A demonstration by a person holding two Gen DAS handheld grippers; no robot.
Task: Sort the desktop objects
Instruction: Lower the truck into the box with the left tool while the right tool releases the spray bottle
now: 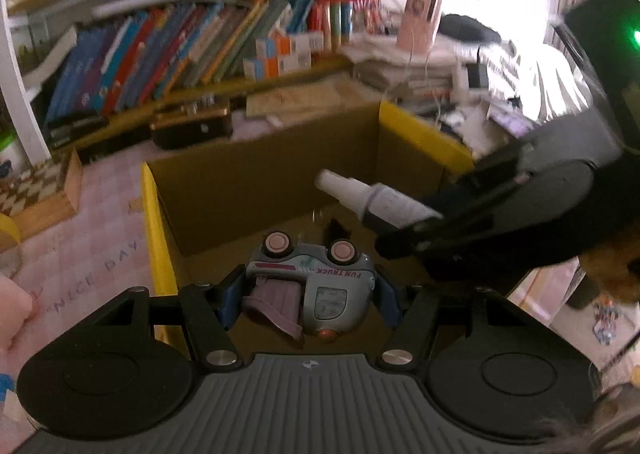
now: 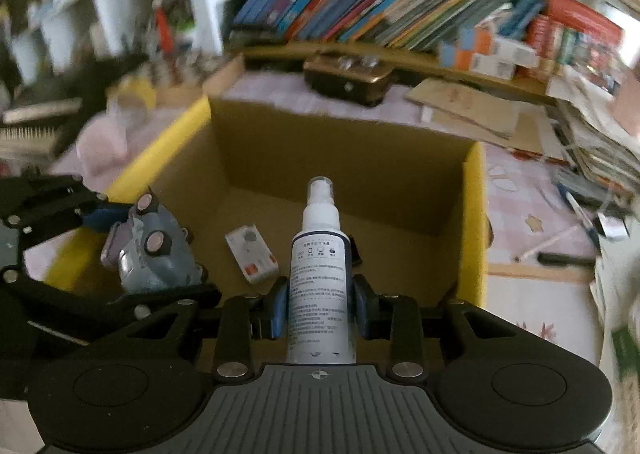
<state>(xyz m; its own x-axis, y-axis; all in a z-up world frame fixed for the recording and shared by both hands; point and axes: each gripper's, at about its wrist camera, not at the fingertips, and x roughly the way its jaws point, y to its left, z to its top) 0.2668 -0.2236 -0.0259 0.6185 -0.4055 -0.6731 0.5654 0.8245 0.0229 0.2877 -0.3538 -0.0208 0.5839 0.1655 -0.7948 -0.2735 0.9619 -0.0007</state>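
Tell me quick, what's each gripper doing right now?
Left gripper: shut on the toy truck, over the box.
Right gripper: shut on the spray bottle.

The cardboard box (image 2: pixel 360 158) is brown inside with bright yellow side walls. The toy truck (image 1: pixel 316 278) is pale grey-blue with pink wheel hubs, a lilac flap and red lettering. The spray bottle (image 2: pixel 322 274) is white with a dark band and a clear cap. A small white packet (image 2: pixel 252 252) carries orange marks. The tablecloth (image 1: pixel 100 222) looks pink-checked, though it is blurred.
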